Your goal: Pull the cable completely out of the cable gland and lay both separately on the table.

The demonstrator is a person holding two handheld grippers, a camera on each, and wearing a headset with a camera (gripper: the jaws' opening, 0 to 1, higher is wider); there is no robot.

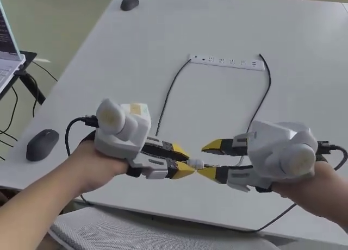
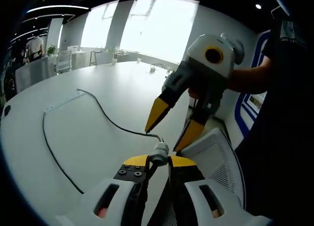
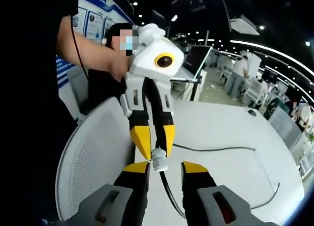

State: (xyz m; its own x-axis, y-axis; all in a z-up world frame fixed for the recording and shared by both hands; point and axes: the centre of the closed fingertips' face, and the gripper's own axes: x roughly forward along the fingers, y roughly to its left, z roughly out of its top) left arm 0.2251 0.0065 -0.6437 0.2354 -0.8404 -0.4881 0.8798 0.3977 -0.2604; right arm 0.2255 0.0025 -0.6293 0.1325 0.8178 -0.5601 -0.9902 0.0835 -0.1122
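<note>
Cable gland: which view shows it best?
Left gripper view: the cable gland sits centred and close, clamped by the left gripper. Right gripper view shows it from the opposite side; head view, just a white speck.

White worktable (image 1: 163, 38), power strip (image 1: 227, 62), dark mouse (image 1: 42, 144), grey mesh chair (image 3: 93, 152), bright windows (image 2: 157, 24), ceiling strip lights (image 3: 260, 43).
</note>
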